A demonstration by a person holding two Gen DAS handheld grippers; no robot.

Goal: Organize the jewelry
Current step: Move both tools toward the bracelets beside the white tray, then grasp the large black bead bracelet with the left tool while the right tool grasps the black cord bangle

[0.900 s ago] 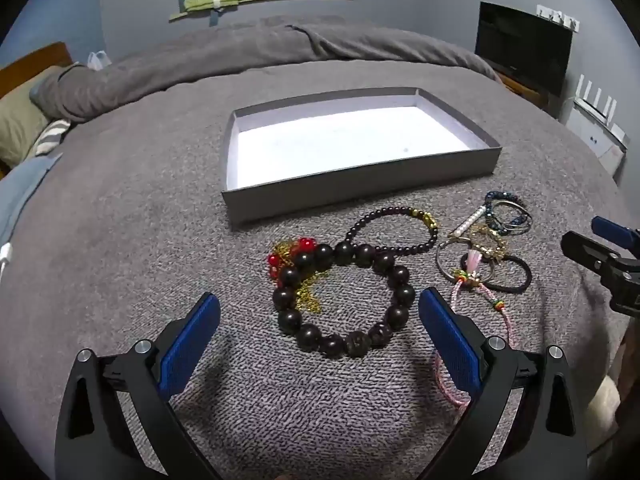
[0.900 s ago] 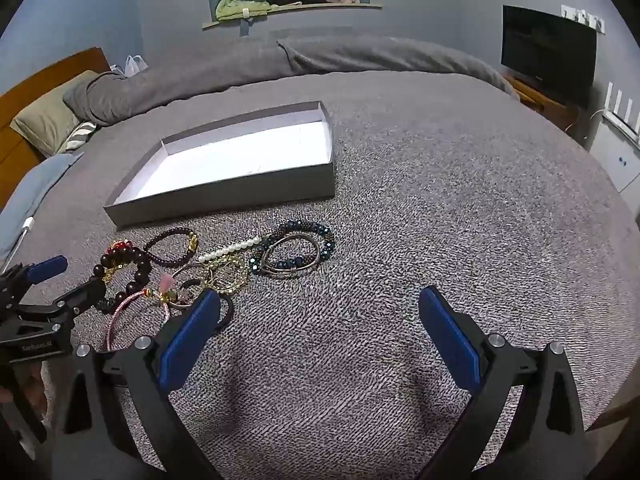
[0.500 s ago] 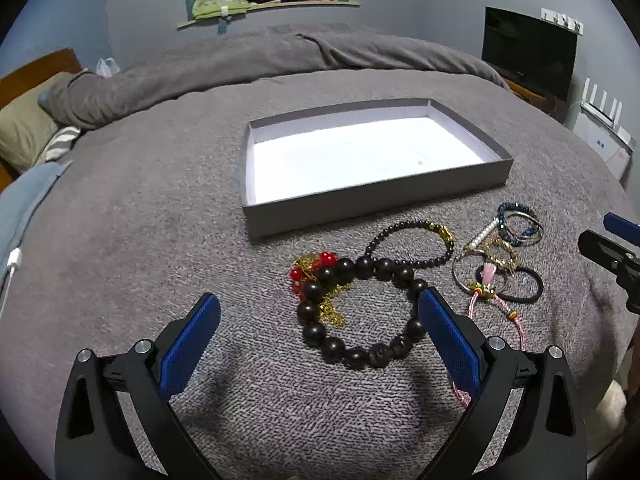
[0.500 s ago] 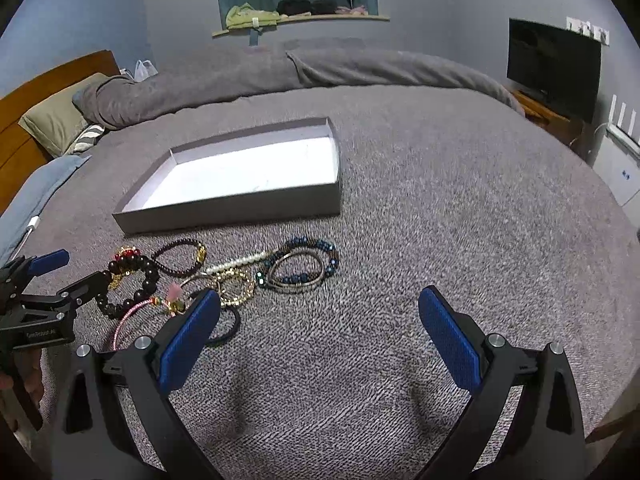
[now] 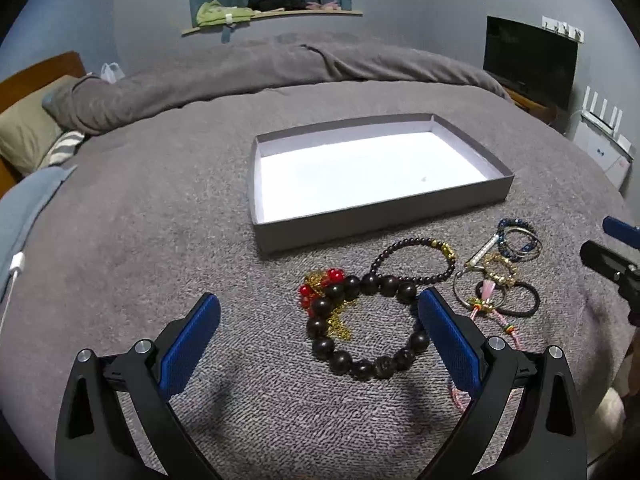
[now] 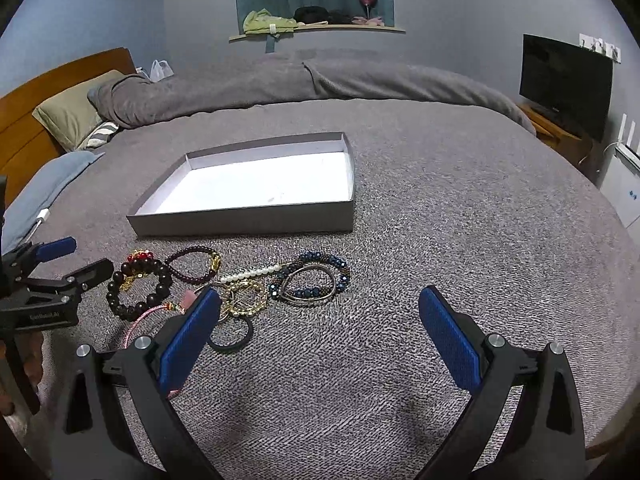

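Note:
An empty grey box (image 5: 372, 222) with a white floor lies on the grey bedspread; it also shows in the right wrist view (image 6: 248, 226). Just in front of it lie several bracelets: a large dark bead bracelet (image 5: 362, 368) (image 6: 120, 306), a thin dark bead bracelet (image 5: 412, 245), a red and gold piece (image 5: 320, 280), a pearl strand (image 6: 250, 273), a blue bead and wire cluster (image 6: 316, 280) (image 5: 518, 238), a gold ring (image 6: 244, 298), a black hair tie (image 6: 232, 336) and a pink cord (image 5: 504, 322). My left gripper (image 5: 318, 338) is open above the large bracelet. My right gripper (image 6: 318, 338) is open, right of the pile.
Pillows (image 6: 70, 114) and a wooden headboard (image 6: 24, 120) are at the far left. A rolled duvet (image 6: 304, 80) crosses the back of the bed. A television (image 6: 564, 80) stands at the right. A white cable (image 5: 12, 276) lies at the left edge.
Both grippers have drawn back and up a little, so the box and the bracelets sit farther away and more to the right in both views. Both stay open. Nothing on the bed moved.

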